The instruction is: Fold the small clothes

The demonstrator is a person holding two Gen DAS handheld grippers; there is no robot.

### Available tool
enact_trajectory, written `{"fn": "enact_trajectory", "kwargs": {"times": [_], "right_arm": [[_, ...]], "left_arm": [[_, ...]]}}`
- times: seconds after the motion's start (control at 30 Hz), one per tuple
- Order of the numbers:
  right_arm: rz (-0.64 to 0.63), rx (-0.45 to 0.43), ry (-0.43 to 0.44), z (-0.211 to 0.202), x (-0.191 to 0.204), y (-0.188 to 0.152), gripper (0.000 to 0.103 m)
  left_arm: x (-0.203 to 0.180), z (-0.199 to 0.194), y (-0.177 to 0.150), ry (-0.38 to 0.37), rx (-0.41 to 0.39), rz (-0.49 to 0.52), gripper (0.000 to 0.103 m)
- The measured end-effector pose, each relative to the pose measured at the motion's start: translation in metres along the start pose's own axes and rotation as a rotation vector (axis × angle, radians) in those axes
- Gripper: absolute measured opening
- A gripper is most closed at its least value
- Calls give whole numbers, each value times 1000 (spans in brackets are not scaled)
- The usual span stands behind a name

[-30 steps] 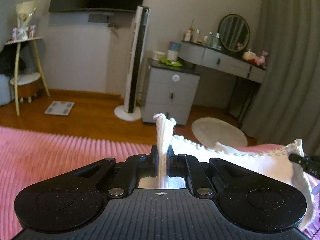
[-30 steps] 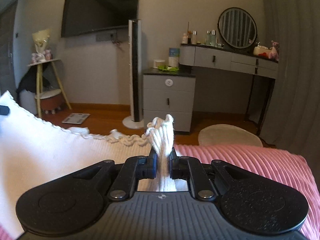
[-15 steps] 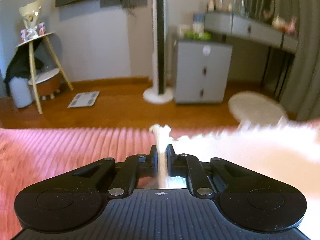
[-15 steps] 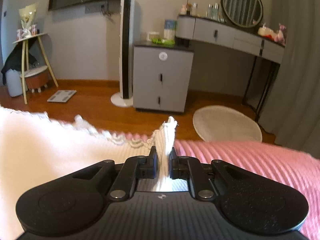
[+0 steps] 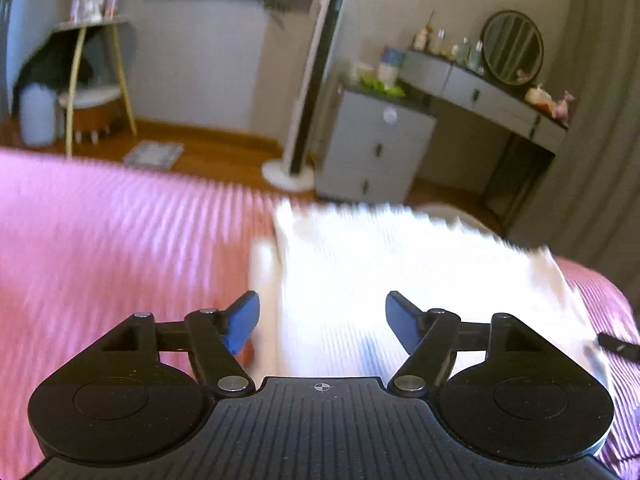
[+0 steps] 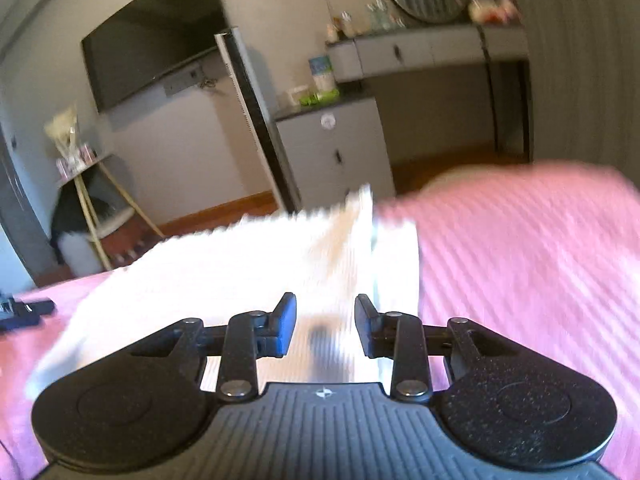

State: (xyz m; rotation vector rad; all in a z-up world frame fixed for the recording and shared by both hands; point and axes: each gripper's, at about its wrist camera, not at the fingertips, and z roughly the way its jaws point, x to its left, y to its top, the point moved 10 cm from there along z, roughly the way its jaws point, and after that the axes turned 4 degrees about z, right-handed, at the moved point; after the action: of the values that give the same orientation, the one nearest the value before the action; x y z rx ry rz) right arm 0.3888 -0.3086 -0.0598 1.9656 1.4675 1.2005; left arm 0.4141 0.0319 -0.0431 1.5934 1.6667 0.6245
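Observation:
A white knit garment point(image 5: 400, 264) lies folded on the pink ribbed bedspread point(image 5: 120, 248); both views are blurred by motion. My left gripper point(image 5: 322, 320) is open and empty, just above the garment's near left part. My right gripper point(image 6: 325, 326) is open and empty over the garment's point(image 6: 248, 264) near right part. The tip of the right gripper point(image 5: 618, 345) shows at the right edge of the left wrist view, and the left gripper point(image 6: 24, 310) shows at the left edge of the right wrist view.
Beyond the bed's far edge are a wooden floor, a grey drawer cabinet point(image 5: 376, 148), a tall tower fan point(image 5: 312, 80), a vanity desk with a round mirror point(image 5: 512, 48), a grey curtain point(image 5: 600, 120) and a small stand point(image 5: 92, 80).
Both grippers have opened and let go of the white garment, which was lowered and now lies on the bedspread. Both grippers have pulled back a little.

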Motion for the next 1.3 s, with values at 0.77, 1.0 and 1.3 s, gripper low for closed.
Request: {"fn": "enact_trajectory", "kwargs": {"times": [0.77,1.0,1.3], "right_arm": [[51,39,-74,-10,-17,-31,10],[-138,22,-260,-14,-17,-32,25],[-114,-62,-245,-77,5,-19,33]], "left_arm": [[14,8,-37,-2,136,-48,28],[13,-1,-39,74,142,15,53],[8,-56,-35,89,124,11,76]]}}
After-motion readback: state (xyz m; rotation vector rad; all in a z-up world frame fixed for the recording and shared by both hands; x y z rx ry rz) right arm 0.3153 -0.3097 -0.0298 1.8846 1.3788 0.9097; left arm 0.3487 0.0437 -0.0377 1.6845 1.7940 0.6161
